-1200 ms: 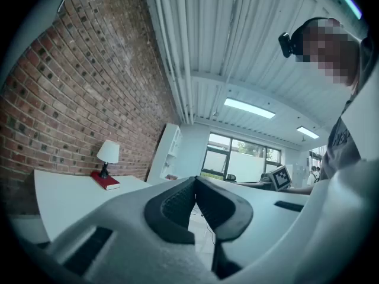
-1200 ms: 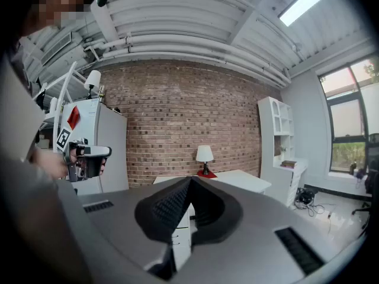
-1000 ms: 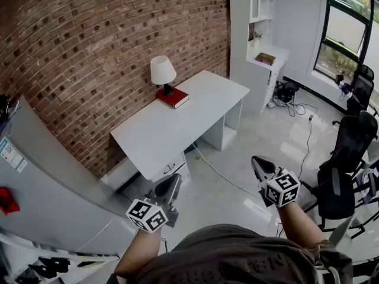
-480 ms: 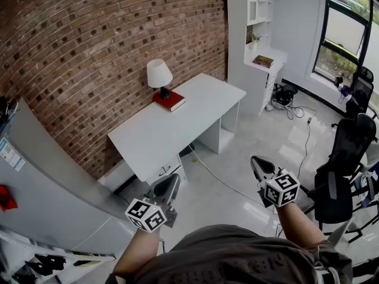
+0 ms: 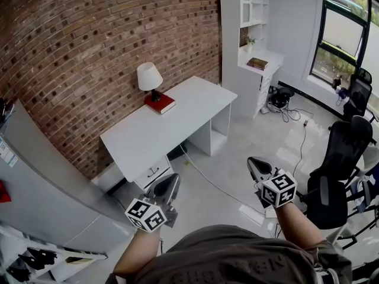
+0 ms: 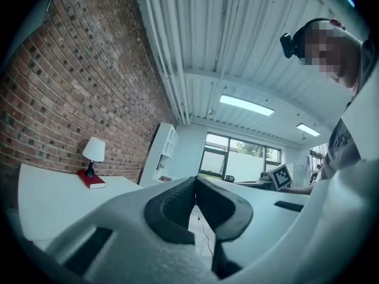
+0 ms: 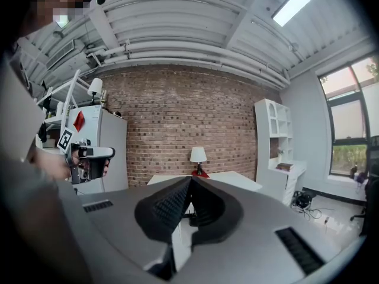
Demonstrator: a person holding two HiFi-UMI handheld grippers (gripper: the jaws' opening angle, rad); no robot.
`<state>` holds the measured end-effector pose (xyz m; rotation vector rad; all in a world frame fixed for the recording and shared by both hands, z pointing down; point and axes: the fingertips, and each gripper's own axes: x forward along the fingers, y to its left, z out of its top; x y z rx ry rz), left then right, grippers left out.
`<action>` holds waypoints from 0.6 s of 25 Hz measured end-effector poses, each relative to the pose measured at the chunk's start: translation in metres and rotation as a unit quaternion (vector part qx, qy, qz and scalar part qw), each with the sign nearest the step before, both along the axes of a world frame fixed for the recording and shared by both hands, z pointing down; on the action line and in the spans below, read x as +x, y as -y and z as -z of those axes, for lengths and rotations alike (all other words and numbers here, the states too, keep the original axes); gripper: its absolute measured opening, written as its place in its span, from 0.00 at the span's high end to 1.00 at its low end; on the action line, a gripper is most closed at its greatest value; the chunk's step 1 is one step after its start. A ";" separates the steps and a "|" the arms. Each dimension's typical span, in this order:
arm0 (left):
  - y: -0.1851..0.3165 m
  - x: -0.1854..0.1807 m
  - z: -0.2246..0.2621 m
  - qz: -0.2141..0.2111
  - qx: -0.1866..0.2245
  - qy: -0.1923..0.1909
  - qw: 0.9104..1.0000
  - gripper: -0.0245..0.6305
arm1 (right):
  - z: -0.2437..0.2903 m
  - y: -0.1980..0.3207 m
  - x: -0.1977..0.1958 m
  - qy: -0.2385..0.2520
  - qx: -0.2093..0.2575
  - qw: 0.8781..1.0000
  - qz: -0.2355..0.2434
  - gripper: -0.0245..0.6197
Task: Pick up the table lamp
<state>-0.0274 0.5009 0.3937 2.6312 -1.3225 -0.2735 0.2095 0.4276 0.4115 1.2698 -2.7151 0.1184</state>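
Note:
The table lamp [image 5: 150, 78], with a white shade on a dark stem, stands on a red book [image 5: 160, 103] at the back of a white desk [image 5: 148, 136] against the brick wall. Both grippers are held over the floor, well short of the desk. My left gripper [image 5: 175, 178] is shut and empty. In the left gripper view the lamp [image 6: 93, 153] shows far off to the left of the touching jaw tips [image 6: 195, 180]. My right gripper [image 5: 253, 161] is also shut on nothing. Its view has the lamp [image 7: 198, 156] straight ahead above the jaw tips [image 7: 190, 178].
A grey cabinet [image 5: 41, 170] stands at the left beside the desk. A tall white shelf unit [image 5: 251, 34] fills the corner to the right of the desk. Black office chairs [image 5: 340, 158] and floor cables [image 5: 293, 112] lie to the right by the window.
The desk and lamp have slid leftward in the head view as the person moves across the room. Both grippers keep their place in front of the body, jaws unchanged.

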 end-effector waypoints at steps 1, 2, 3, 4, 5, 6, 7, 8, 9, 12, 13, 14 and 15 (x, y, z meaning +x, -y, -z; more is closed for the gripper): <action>0.001 0.007 -0.001 -0.002 0.000 0.001 1.000 0.96 | -0.001 0.001 0.006 0.000 0.000 1.000 0.001 0.97; 0.003 0.014 -0.001 -0.004 0.000 0.002 1.000 0.96 | -0.001 0.002 0.011 0.001 0.000 1.000 0.002 0.97; 0.005 0.019 -0.002 -0.005 -0.001 0.003 1.000 0.96 | -0.002 0.004 0.015 0.002 0.000 1.000 0.002 0.97; 0.008 0.023 -0.003 -0.006 -0.002 0.004 1.000 0.96 | -0.003 0.007 0.018 0.002 0.000 1.000 0.003 0.97; 0.012 0.026 -0.004 -0.006 -0.003 0.005 1.000 0.96 | -0.004 0.010 0.021 0.002 0.000 1.000 0.004 0.97; 0.015 0.029 -0.004 -0.006 -0.005 0.007 1.000 0.96 | -0.005 0.013 0.023 0.003 -0.001 1.000 0.004 0.97; 0.019 0.030 -0.005 -0.006 -0.005 0.008 1.000 0.96 | -0.006 0.016 0.024 0.004 -0.002 1.000 0.004 0.97; 0.023 0.030 -0.006 -0.006 -0.006 0.010 1.000 0.96 | -0.007 0.020 0.025 0.004 -0.003 1.000 0.004 0.97; 0.028 0.029 -0.007 -0.005 -0.006 0.010 1.000 0.96 | -0.008 0.024 0.024 0.004 -0.004 1.000 0.005 0.97; 0.047 0.020 -0.009 -0.002 -0.009 0.004 1.000 0.96 | -0.009 0.041 0.017 0.002 -0.006 1.000 0.007 0.97; 0.055 0.016 -0.010 -0.003 -0.011 0.002 1.000 0.96 | -0.009 0.048 0.012 0.001 -0.008 1.000 0.008 0.97; 0.064 0.011 -0.012 -0.004 -0.013 0.001 1.000 0.96 | -0.009 0.057 0.007 0.000 -0.009 1.000 0.008 0.97; 0.073 0.006 -0.014 -0.007 -0.015 0.000 1.000 0.96 | -0.010 0.066 0.001 -0.001 -0.010 1.000 0.008 0.97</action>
